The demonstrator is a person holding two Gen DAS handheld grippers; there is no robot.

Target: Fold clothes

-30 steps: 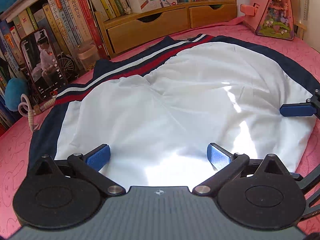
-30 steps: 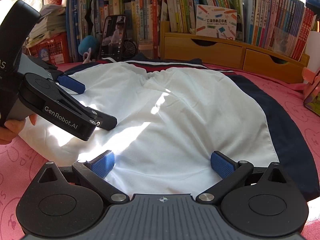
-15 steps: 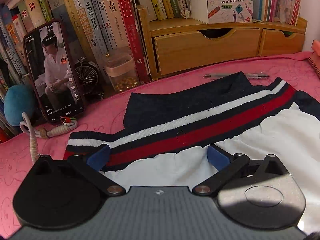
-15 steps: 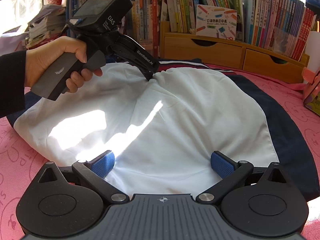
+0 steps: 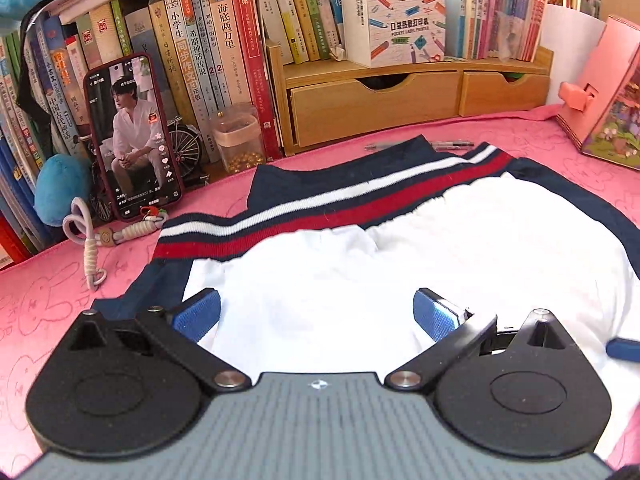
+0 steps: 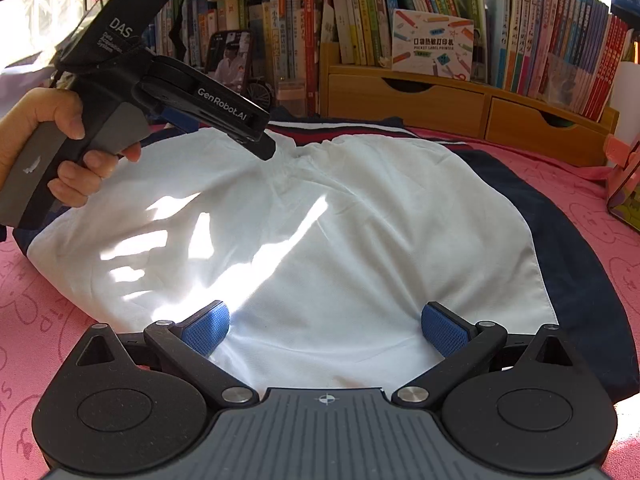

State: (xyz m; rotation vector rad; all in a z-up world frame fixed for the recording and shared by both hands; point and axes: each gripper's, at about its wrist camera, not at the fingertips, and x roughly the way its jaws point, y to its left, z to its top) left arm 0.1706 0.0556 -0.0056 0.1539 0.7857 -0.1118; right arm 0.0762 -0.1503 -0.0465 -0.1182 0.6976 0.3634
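Both your jaws are spread wide holding nothing: right gripper sits low centre at the white garment's near hem on the pink worktop, left gripper nearer the striped waistband upper centre.

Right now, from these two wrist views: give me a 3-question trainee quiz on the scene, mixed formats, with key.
1. True or false: the left gripper is clamped shut on the garment's white fabric.
2. Multiple choice: what stands propped against the books at the left of the left wrist view? A) a phone B) a mug C) a lamp
3. Fill in: the garment's far striped band shows navy, white and ____.

Key
1. False. Its jaws stand wide apart over the white fabric, and so do those of the right gripper.
2. A, the phone, screen lit, beside a clear jar.
3. Red.
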